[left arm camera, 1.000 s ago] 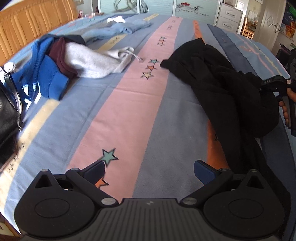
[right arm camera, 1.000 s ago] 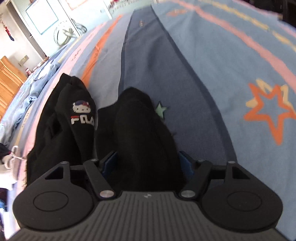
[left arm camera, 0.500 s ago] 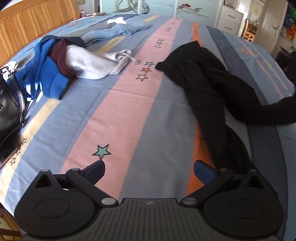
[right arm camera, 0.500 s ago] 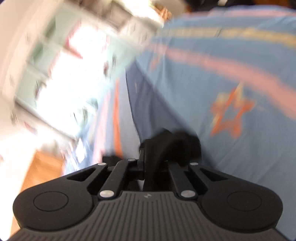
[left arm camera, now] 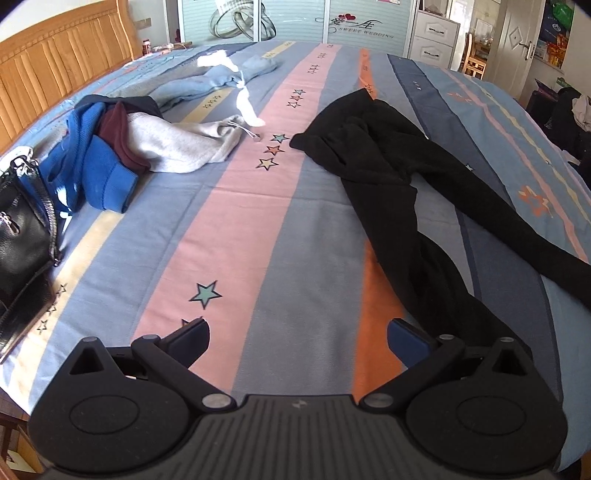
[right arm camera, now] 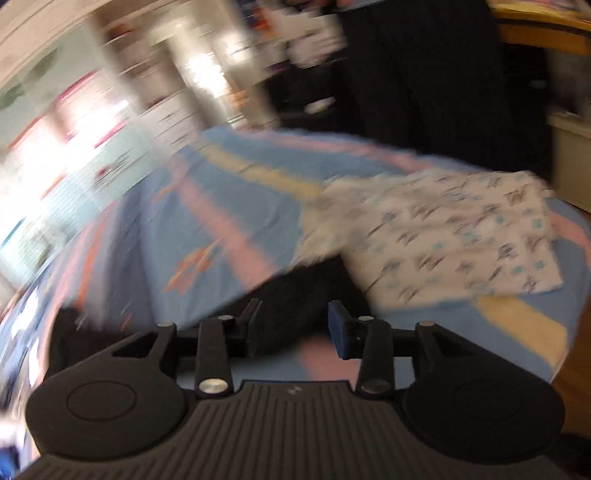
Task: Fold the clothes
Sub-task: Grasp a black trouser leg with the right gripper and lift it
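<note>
The long black soft-knit trousers [left arm camera: 399, 192] are spread ahead-right of the wide-open, empty left gripper [left arm camera: 297, 338]. One leg end lies between the right gripper [right arm camera: 293, 325]'s opening jaws, unpressed; it may slip back and bunch.

You have a striped bedsheet [left arm camera: 236, 236] with stars under everything, a wooden headboard [left arm camera: 55, 70] at the far left, a black handbag [left arm camera: 22, 240] on the bed's left edge, and white drawers [left arm camera: 434, 35] beyond.
</note>
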